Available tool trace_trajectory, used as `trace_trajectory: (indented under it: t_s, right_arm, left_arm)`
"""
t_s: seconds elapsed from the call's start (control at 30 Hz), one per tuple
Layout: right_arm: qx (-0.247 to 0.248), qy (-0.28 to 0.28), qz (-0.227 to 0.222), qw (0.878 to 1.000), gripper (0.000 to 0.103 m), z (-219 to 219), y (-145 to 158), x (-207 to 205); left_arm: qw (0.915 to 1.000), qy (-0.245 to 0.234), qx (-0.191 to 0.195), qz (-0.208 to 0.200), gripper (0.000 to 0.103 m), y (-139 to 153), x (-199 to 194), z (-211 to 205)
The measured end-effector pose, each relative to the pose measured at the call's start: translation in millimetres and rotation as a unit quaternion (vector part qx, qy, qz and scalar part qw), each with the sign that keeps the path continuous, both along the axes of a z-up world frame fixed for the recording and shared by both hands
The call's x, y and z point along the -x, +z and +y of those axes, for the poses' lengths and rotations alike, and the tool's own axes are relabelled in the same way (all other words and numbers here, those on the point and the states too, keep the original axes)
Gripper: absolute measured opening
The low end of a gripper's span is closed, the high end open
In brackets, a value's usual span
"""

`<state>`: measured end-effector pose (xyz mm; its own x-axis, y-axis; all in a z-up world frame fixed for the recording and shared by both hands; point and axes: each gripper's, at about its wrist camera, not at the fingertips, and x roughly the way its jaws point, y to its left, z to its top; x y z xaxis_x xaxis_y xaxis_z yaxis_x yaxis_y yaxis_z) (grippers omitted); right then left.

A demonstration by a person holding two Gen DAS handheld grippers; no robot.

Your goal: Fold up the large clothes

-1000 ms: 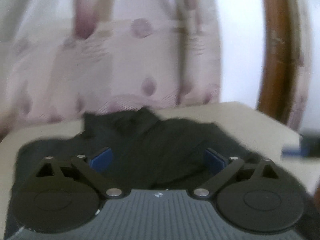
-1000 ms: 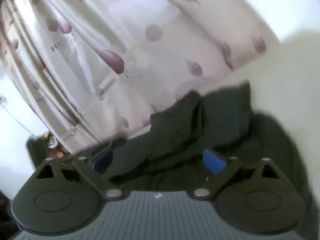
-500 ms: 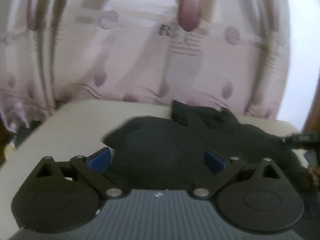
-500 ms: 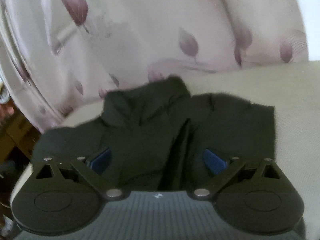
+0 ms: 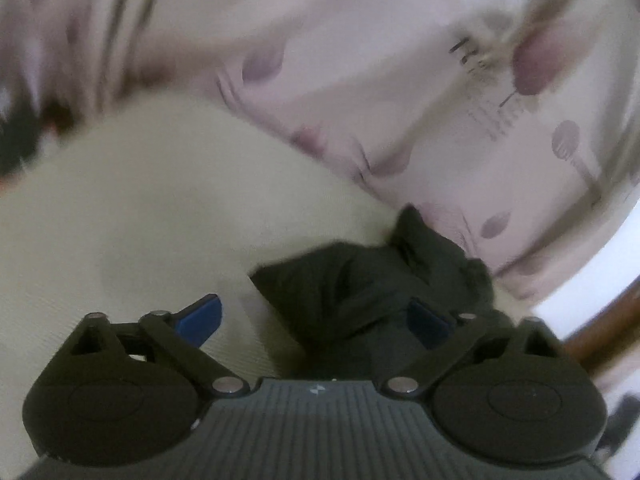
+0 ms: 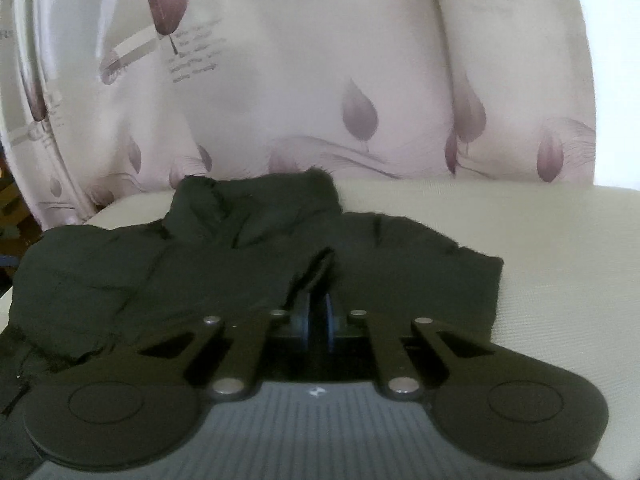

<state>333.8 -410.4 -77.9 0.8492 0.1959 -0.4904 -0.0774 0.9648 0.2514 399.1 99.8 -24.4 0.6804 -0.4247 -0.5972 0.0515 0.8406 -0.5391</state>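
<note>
1. Plainly, little of the folding is done: the dark garment (image 6: pixel 256 264) is seen lying rumpled in a loose heap, with no clean fold line or squared edge visible in either view.
2. The right hand-held gripper (image 6: pixel 318 314) is clenched, its blue pads brought nearly together, and a raised ridge of the dark cloth is pinched between them; a grasp for a first fold is judged to be in place.
3. The left hand-held gripper (image 5: pixel 316 320) is held released, jaws wide apart though they have just been closing a little; one edge of the garment (image 5: pixel 372 280) lies between them, untouched by the pads as far as can be told through the blur.
4. What is left is judged to be almost everything: a second hold must be taken, the cloth spread flat, then folded over.
5. The garment is carried by a cream, finely ribbed surface (image 6: pixel 560 248), with much bare room to one side of the heap.
6. Behind it, pale curtains (image 6: pixel 320 80) printed with mauve leaves and lines of script are hung; a brown wooden frame (image 5: pixel 600 328) is glimpsed at the edge of the left view.
</note>
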Motion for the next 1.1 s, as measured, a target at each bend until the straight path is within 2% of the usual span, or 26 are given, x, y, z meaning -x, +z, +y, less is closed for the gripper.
trace_trajectory:
  t_s: [0.1,0.17,0.2,0.23,0.27,0.3,0.33,0.4,0.43,0.47,0.5,0.57,0.63,0.73,0.8,0.9,0.97,1.0,1.1]
  right_arm:
    - [-0.058,0.007,-0.011,0.998,0.010,-6,4,1]
    - [-0.089,0.019,-0.011,0.996,0.016,-7,7,1]
    - [-0.084,0.015,-0.011,0.996,0.021,-5,8,1]
    - [-0.076,0.014,-0.009,0.997,0.038,-2,9,1]
    - [-0.071,0.016,-0.004,0.997,0.056,-1,7,0]
    - [-0.069,0.018,0.000,0.997,0.063,1,5,0]
    - [-0.062,0.022,0.003,0.998,0.063,2,1,0]
    - [-0.034,0.033,0.012,0.999,0.061,10,-4,-2]
    - [-0.018,0.039,0.012,0.999,0.053,14,-6,-1]
    - [-0.002,0.047,0.015,0.999,0.037,20,-10,-2]
    - [0.016,0.052,0.022,0.998,0.031,25,-13,-2]
    - [0.039,0.050,0.023,0.998,0.027,32,-17,-1]
    - [0.049,0.045,0.024,0.997,0.024,35,-17,0]
    - [0.082,0.035,0.031,0.996,0.024,41,-16,-2]
    - [0.080,0.028,0.034,0.996,0.025,41,-10,-2]
    - [0.051,0.000,0.008,0.999,0.025,28,10,9]
    - [0.033,-0.018,-0.023,0.999,0.025,18,29,20]
    - [0.019,-0.019,-0.041,0.999,0.025,15,37,24]
    - [-0.003,0.012,-0.067,0.998,0.025,20,58,21]
  left_arm:
    - [0.9975,-0.046,0.041,0.034,0.090,-22,-24,1]
    - [0.9939,-0.058,0.074,0.058,0.088,-36,-38,1]
    - [0.9917,-0.068,0.089,0.063,0.082,-41,-45,0]
    - [0.9902,-0.074,0.097,0.067,0.068,-46,-51,-3]
    - [0.9912,-0.069,0.090,0.068,0.059,-49,-56,-5]
    - [0.9929,-0.061,0.079,0.065,0.043,-49,-59,-7]
    - [0.9945,-0.055,0.071,0.055,0.033,-49,-63,-8]
    - [0.9967,-0.047,0.057,0.033,0.026,-44,-69,-10]
    - [0.9973,-0.045,0.053,0.026,0.025,-40,-72,-10]
    - [0.9974,-0.048,0.050,0.019,0.025,-36,-76,-8]
    - [0.9973,-0.054,0.048,0.010,0.025,-31,-76,-9]
    - [0.9972,-0.067,0.028,-0.017,0.025,-22,-72,-11]
    - [0.9970,-0.070,-0.005,-0.031,0.029,-21,-68,-16]
    - [0.9965,-0.036,-0.076,0.005,0.030,-38,-71,-24]
    - [0.9976,-0.010,-0.068,0.009,0.030,-43,-64,-17]
    - [0.9985,0.038,-0.034,-0.023,0.035,-35,-45,-2]
    - [0.9963,0.056,-0.046,-0.045,0.040,-23,-34,-4]
    - [0.9949,0.059,-0.056,-0.061,0.046,-16,-30,-7]
    - [0.9900,0.048,-0.078,-0.107,0.063,2,-18,-26]
